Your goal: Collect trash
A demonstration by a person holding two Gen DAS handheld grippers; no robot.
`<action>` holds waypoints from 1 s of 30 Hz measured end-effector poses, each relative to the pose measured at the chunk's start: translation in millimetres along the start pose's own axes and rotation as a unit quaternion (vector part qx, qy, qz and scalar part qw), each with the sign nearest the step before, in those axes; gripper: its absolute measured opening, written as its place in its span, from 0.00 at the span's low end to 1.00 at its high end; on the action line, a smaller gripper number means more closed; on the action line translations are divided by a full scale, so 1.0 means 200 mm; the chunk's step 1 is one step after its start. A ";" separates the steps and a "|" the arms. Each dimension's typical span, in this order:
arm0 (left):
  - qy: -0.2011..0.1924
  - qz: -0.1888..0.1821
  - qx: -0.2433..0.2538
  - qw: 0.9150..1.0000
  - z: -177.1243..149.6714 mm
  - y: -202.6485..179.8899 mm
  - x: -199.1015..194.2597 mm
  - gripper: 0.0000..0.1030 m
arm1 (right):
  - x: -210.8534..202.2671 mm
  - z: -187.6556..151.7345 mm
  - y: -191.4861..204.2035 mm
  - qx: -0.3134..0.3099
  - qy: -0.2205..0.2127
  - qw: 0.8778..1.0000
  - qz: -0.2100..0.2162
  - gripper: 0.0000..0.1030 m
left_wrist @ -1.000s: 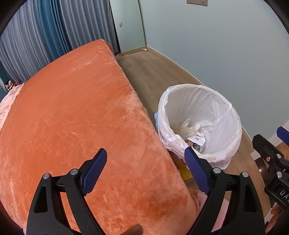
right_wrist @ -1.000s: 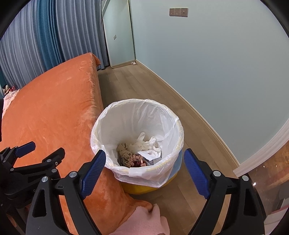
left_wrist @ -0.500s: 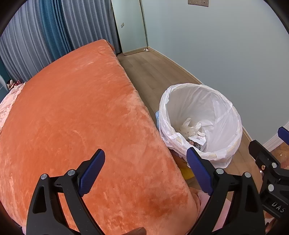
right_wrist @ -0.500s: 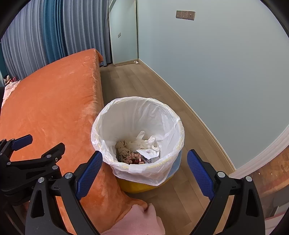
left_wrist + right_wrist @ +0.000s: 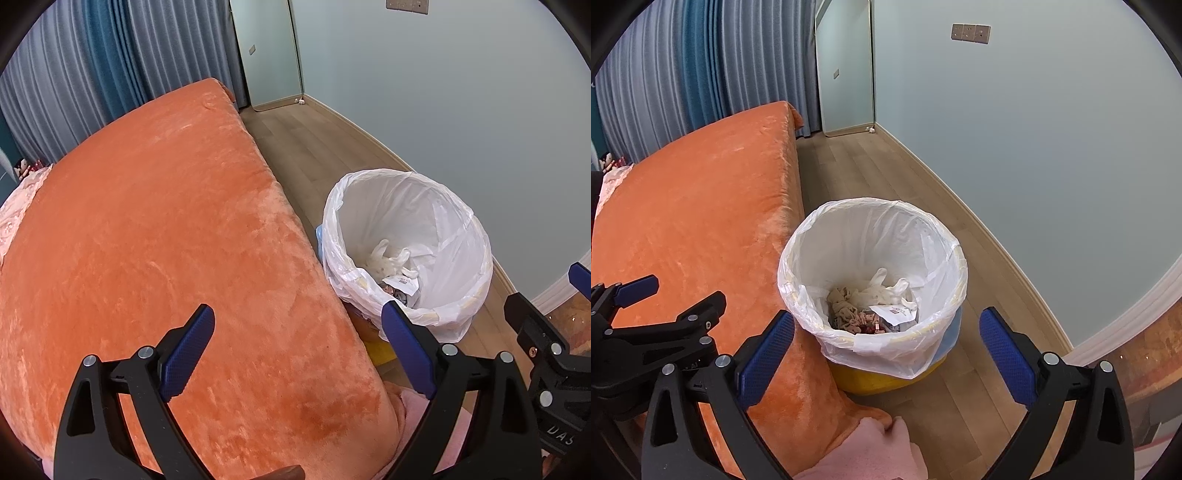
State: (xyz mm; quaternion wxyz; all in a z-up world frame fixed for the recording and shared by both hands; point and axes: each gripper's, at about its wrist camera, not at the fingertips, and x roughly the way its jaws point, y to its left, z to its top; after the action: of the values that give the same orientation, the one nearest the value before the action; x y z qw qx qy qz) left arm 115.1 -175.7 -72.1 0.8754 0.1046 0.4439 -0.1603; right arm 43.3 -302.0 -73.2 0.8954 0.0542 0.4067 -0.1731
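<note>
A yellow bin with a white plastic liner (image 5: 871, 236) stands on the wooden floor beside the orange bed; it also shows in the left wrist view (image 5: 413, 206). Inside lie white gloves, crumpled tissue and a paper slip (image 5: 875, 302). My left gripper (image 5: 295, 350) is open and empty above the bed's edge, left of the bin. My right gripper (image 5: 886, 343) is open and empty, above and in front of the bin. Each gripper shows at the edge of the other's view.
An orange plush blanket (image 5: 147, 240) covers the bed on the left. A pink cloth (image 5: 871, 450) hangs at the bed's near corner. A pale blue wall (image 5: 1052, 147) runs on the right, with curtains (image 5: 683, 74) and a door behind.
Both grippers have drawn back and risen slightly, so the bin sits a little farther off in each view. Nothing was taken or let go.
</note>
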 end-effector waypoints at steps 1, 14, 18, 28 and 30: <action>0.000 0.001 0.001 1.000 0.00 0.00 0.00 0.85 | 0.00 0.00 0.00 0.000 0.000 1.000 -0.001 0.93; -0.001 0.004 0.009 1.000 0.00 -0.04 -0.01 0.85 | 0.00 -0.02 -0.02 -0.001 0.001 1.000 -0.002 0.93; -0.001 0.005 0.012 1.000 0.00 -0.05 -0.01 0.85 | -0.01 -0.03 -0.02 -0.001 0.003 1.000 -0.005 0.93; -0.001 0.018 0.006 1.000 0.00 -0.05 -0.01 0.85 | 0.01 -0.05 -0.04 -0.003 0.010 1.000 -0.010 0.93; -0.001 0.019 0.007 1.000 -0.01 -0.05 -0.01 0.85 | 0.02 -0.05 -0.05 -0.002 0.011 1.000 -0.009 0.93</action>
State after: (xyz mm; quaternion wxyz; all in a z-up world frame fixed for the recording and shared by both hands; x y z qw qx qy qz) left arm 109.0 -184.5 -71.8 0.8781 0.1185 0.4397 -0.1468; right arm 34.4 -309.1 -82.0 0.8894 0.0504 0.4174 -0.1795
